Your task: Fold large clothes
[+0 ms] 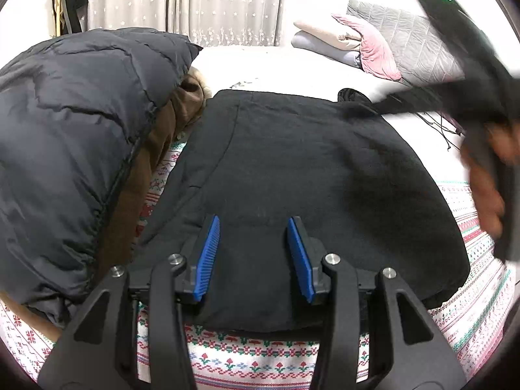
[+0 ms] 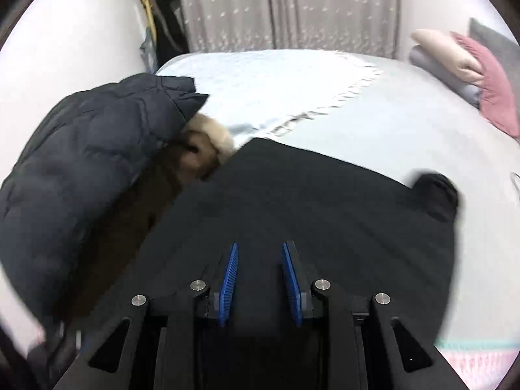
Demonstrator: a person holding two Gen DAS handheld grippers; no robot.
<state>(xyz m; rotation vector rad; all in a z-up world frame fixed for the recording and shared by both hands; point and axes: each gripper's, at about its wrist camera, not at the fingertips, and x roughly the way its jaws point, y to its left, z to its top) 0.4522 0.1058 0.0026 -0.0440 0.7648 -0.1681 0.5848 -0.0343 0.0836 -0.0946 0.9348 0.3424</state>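
I see a black folded garment [image 1: 292, 169] on a white blanket [image 1: 260, 357] banded with red-and-green flowers; beside it a navy quilted puffer jacket [image 1: 71, 136] over a brown coat [image 1: 152, 162].

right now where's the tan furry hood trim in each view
Left wrist view: tan furry hood trim sits upper left of centre, tucked under the puffy dark quilted jacket.
Right wrist view: trim left of centre, same tuck.
Shared landmark: flat black folded garment beside it.

Right claw [image 2: 259, 253] parted, seemingly empty, above blurred black garment [image 2: 325, 214] beside navy puffer jacket [image 2: 87, 169].
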